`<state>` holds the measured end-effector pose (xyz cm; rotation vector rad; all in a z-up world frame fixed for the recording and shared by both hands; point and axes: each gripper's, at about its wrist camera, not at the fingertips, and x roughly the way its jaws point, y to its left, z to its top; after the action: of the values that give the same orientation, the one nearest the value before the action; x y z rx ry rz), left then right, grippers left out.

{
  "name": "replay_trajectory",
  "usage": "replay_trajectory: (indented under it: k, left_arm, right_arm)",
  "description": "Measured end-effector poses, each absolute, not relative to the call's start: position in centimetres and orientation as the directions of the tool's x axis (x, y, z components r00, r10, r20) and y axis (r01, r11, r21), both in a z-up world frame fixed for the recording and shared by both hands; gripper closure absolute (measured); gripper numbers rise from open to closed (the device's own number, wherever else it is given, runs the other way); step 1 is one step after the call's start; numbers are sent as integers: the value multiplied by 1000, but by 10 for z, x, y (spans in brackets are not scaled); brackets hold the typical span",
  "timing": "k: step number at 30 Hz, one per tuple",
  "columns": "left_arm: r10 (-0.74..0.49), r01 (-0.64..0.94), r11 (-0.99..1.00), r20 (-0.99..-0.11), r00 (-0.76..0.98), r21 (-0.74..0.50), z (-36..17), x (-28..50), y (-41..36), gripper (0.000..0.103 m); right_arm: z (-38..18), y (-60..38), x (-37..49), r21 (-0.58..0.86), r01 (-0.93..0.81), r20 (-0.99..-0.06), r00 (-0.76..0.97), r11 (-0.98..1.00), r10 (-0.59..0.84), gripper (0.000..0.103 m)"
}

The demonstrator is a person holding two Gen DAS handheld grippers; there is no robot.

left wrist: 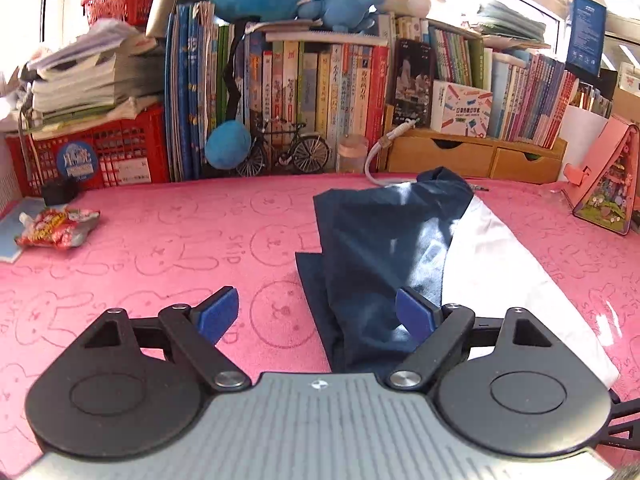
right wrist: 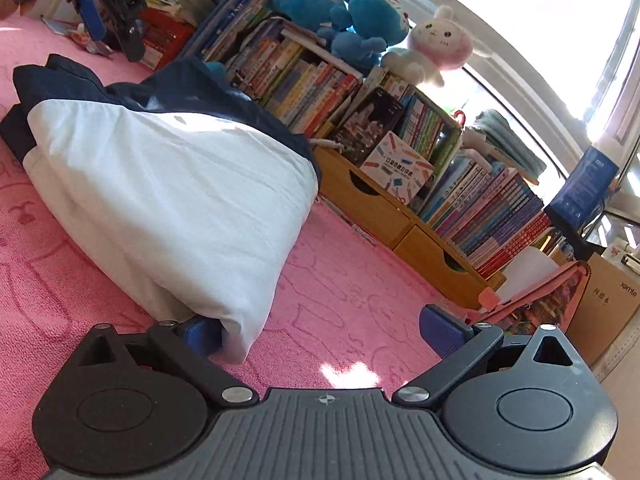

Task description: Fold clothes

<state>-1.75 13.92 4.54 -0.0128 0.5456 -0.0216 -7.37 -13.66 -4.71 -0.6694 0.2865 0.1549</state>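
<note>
Both claws are gaping wide over a pink cloth [left wrist: 168,240]: the left gripper [left wrist: 318,314] is hovering above the navy-and-white garment [left wrist: 384,248] lying bundled on it, the right gripper [right wrist: 320,330] nudging its white corner, with bookshelves [left wrist: 320,80] standing behind.

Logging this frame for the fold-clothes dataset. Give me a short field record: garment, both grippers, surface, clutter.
garment: navy and white garment, bunched and partly folded on the table, not flat
left gripper: left gripper open, nothing between its fingers, its right pad over the navy fabric
right gripper: right gripper open, its left pad against the white fold's near edge; contact unclear
surface: pink bunny-print cloth
clutter: snack packet at far left, book row behind, pink house model at right
</note>
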Motion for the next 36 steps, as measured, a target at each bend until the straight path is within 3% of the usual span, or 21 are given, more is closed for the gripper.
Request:
replay_trajectory:
  k: [2,6,8,10,11,14,19,21,26,30,34,36]
  left_arm:
    - [-23,37,999,-466,884,20,54,-38,119,10]
    - [72,10,986,-486,871,166,27,-53,81,10]
    - [80,34,981,-555,828,193,6,-52,78,10]
    - [91,20,984,-603,793,175,-10,-49,85,7]
    - [91,11,987,-621,779,158,-16,-46,90,0]
    - [33,-19,999,-665,746,27,-25,-41,113,0]
    - [34,6,998,-648,760,58,-26,-47,114,0]
    - [8,6,1000,-654,757,18,-29,-49,120,0]
    - [-19,13,1000,-642,766,-14,-32,-52,125,0]
    - [-19,9,1000,-624,781,-19,-33,-54,126,0]
    - [-22,11,1000,-623,782,-21,-32,-54,127,0]
    - [-23,12,1000,-621,783,-22,-32,-54,127,0]
  right_arm:
    - [-46,-136,-72,-589,-232,-309,950,774,50,2]
    - [-47,-134,-73,-596,-224,-298,953,771,47,2]
    - [-47,-134,-73,-596,-223,-297,954,771,46,2]
    - [-47,-132,-72,-596,-223,-298,954,772,45,2]
    - [-47,-132,-72,-596,-223,-298,953,771,46,2]
    - [-48,-133,-76,-609,-215,-281,959,763,46,2]
    - [-49,-137,-82,-645,-222,-257,964,731,66,2]
    - [-49,-140,-82,-654,-236,-252,964,719,87,1]
    - [-45,-150,-77,-635,-308,-300,943,709,141,1]
    - [-9,-170,-80,-442,-496,-468,838,748,279,2]
    - [42,-193,-84,-135,-604,-497,727,785,474,3]
    - [61,-191,-68,-14,-602,-503,694,798,515,19]
